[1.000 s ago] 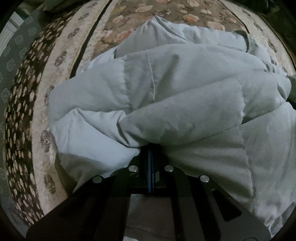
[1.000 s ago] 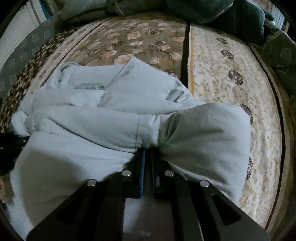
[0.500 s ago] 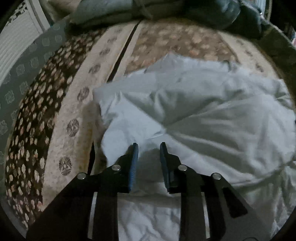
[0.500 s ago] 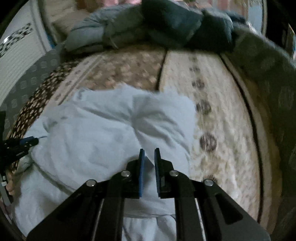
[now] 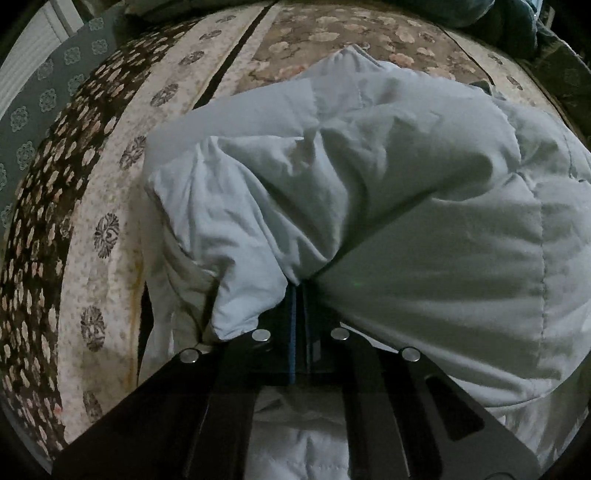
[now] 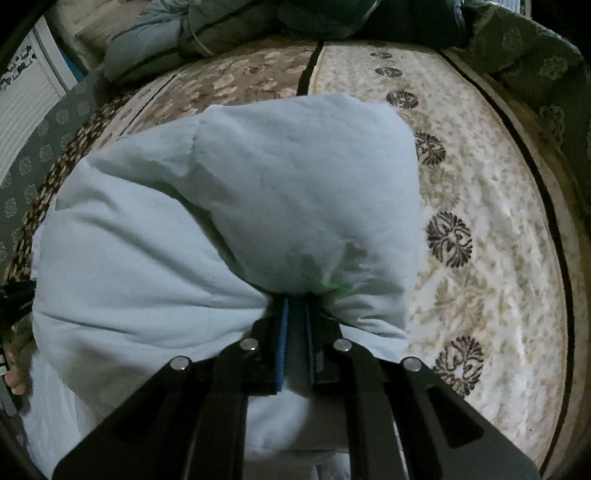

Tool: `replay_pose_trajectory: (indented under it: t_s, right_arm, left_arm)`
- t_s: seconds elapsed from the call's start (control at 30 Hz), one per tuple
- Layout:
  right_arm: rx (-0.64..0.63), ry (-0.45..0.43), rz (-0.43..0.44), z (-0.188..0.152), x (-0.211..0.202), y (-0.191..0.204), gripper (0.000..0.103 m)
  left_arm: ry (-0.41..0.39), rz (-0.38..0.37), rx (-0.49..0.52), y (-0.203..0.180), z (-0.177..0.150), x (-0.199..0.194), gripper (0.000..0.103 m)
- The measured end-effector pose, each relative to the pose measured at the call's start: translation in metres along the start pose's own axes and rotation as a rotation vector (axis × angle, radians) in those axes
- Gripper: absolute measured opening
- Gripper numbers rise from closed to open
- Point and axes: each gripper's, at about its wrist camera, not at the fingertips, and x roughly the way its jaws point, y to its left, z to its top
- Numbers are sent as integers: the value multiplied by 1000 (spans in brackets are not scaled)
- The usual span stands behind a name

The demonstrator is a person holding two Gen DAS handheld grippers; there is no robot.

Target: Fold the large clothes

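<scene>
A pale blue padded jacket (image 5: 406, 177) lies bunched on a patterned bed cover (image 5: 110, 229). My left gripper (image 5: 298, 286) points steeply down, its jaws closing on a thick fold near the jacket's left side, with fabric puffing up on both sides of the pads. In the right wrist view the same jacket (image 6: 277, 184) bulges over my right gripper (image 6: 295, 297), whose jaws are closing on a gathered fold near its right edge. Both sets of fingertips are buried in the cloth.
The floral bed cover (image 6: 480, 192) stretches bare to the right of the jacket. A heap of dark clothes and bedding (image 6: 221, 33) lies at the far end. A person's fingers (image 6: 14, 373) show at the left edge. A white slatted wall (image 6: 22, 96) stands left.
Half a second ago both grippers hung open over the flattened jacket. Now each has come down and pinched a fresh fold, and the cloth bunches up around the jaws.
</scene>
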Motion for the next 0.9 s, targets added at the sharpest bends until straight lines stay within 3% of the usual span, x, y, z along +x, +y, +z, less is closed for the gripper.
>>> replay_pose_trajectory:
  t_s: [0.2,0.43,0.53,0.63,0.83,0.87,0.9]
  right_arm:
    - [6,-43,28,-5,-30,-4,14]
    - [-2,-247,116,-54,-156,8,14]
    - [-9,-310,167,-81,-214,18,17]
    - [-36,-362,166,-106,-264,31,35]
    - [-77,-435,150,-145,-340,54,36]
    - [-78,-445,142,-150,-349,56,38]
    - [-72,-450,137,-158,-362,58,45]
  left_arm:
    - [-29,-20,-40,7,-17,-30,3]
    - [-158,-135,-66,7,-72,-132,6]
    - [-250,-161,-59,-1,-99,-191,18]
    - [-336,-184,-57,-8,-133,-254,30]
    - [-407,-201,-37,-22,-190,-330,38]
    - [-414,-215,-38,-22,-202,-341,41]
    - [-423,-218,-38,-21,-210,-350,53]
